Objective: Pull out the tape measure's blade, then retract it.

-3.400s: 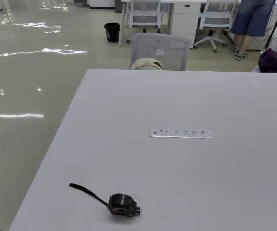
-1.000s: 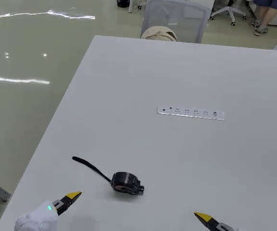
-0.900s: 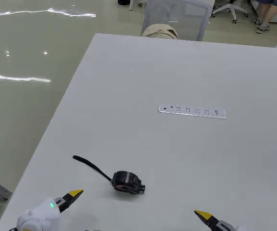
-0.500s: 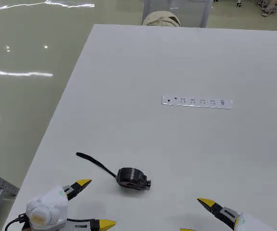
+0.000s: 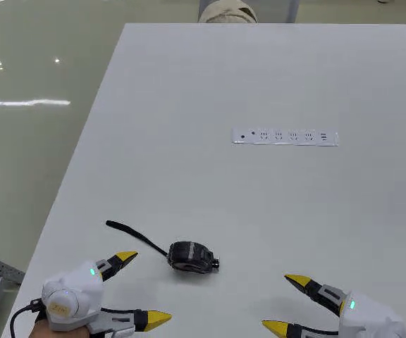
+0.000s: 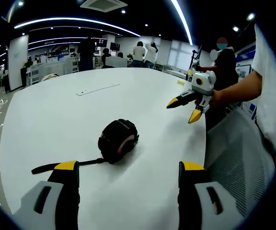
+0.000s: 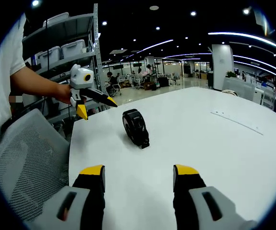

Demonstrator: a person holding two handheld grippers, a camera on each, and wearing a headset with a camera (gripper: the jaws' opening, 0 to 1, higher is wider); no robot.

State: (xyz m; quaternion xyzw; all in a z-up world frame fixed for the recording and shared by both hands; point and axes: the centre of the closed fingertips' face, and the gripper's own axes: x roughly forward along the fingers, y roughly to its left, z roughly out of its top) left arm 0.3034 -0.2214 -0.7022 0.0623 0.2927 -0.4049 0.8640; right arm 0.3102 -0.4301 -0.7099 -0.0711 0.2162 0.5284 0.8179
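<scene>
A small black tape measure (image 5: 192, 255) lies on the white table (image 5: 259, 77) near its front left, a black wrist strap (image 5: 134, 235) trailing off to its left. No blade is drawn out of the tape measure (image 6: 118, 139). My left gripper (image 5: 141, 289) stands open just left of and nearer than the case, yellow tips apart, nothing held. My right gripper (image 5: 286, 303) is open at the front right, a short way from the tape measure (image 7: 136, 127). In the left gripper view the right gripper (image 6: 185, 107) shows beyond the case; in the right gripper view the left gripper (image 7: 95, 106) shows likewise.
A flush white power strip (image 5: 285, 136) sits mid-table, well beyond the tape measure. The table's left edge (image 5: 69, 183) drops to a glossy floor. A mesh chair back (image 7: 18, 153) is close behind me. People stand in the far office.
Both grippers have come up into the head view from the bottom and closed in on the tape measure from either side. The tape measure has stayed put; the camera has tipped downward.
</scene>
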